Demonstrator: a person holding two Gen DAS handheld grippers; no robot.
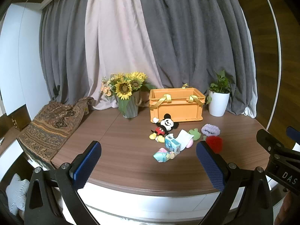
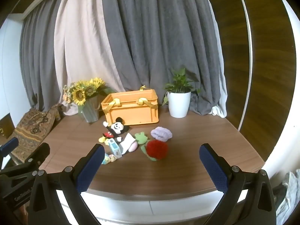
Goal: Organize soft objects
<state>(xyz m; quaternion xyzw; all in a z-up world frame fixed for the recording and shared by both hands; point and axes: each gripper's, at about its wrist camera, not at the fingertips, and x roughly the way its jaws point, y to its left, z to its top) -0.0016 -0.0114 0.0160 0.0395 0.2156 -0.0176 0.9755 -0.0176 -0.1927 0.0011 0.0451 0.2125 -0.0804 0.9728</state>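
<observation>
An orange crate (image 1: pixel 176 105) (image 2: pixel 132 107) with yellow straps stands at the back of the wooden table (image 1: pixel 121 135). In front of it lie a mouse plush (image 1: pixel 164 128) (image 2: pixel 115 129), a green frog toy (image 1: pixel 195 134) (image 2: pixel 140 137), a lilac scrunchie (image 1: pixel 210 129) (image 2: pixel 161 134), a red pompom (image 1: pixel 214 144) (image 2: pixel 157 149), a small blue box (image 1: pixel 172 144) (image 2: pixel 115 148), a white-and-pink soft item (image 1: pixel 185 138) (image 2: pixel 129 144) and a pastel toy (image 1: pixel 163 154) (image 2: pixel 108 158). My left gripper (image 1: pixel 149 150) and right gripper (image 2: pixel 151 151) hover open over the near edge, nothing between their fingers.
A sunflower vase (image 1: pixel 129 95) (image 2: pixel 88 101) stands left of the crate, a white potted plant (image 1: pixel 219 97) (image 2: pixel 179 99) right of it. A patterned cloth (image 1: pixel 50 127) (image 2: pixel 33 125) drapes the table's left end. Curtains hang behind.
</observation>
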